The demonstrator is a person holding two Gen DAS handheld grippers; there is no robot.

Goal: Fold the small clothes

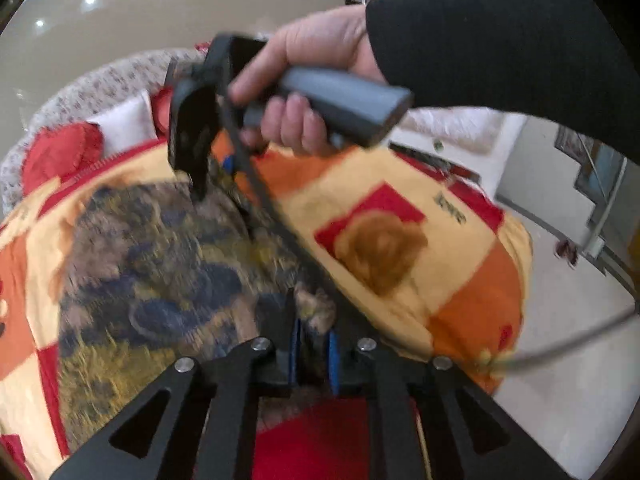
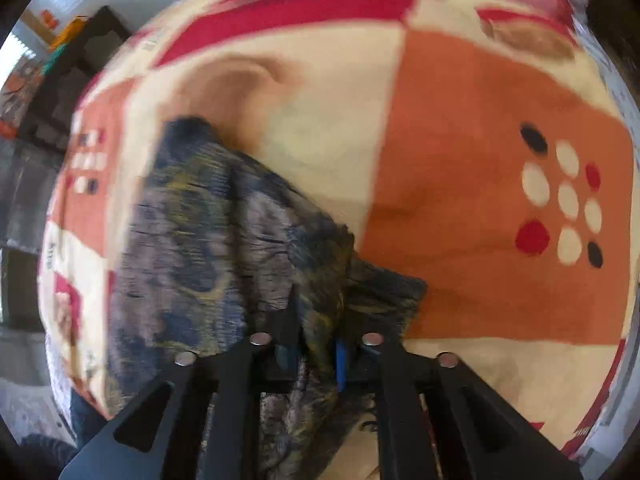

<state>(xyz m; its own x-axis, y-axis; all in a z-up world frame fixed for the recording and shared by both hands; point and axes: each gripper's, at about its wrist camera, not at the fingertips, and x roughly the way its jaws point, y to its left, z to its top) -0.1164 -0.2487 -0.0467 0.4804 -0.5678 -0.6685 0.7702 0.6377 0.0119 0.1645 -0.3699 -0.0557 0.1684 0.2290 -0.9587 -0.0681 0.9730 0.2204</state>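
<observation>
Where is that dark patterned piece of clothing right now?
The dark patterned garment lies on the orange, cream and red blanket, left of centre in both wrist views, with folds of it between the jaws of each gripper.

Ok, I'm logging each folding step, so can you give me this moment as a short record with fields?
garment: dark patterned cloth, bunched on the blanket
surface: orange, cream and red blanket
left gripper: cloth between its jaws, grip unclear in blur
right gripper: cloth between its jaws, grip unclear
right hand: black sleeve, holding the right gripper's handle
fold: unfinished, cloth rumpled
</observation>
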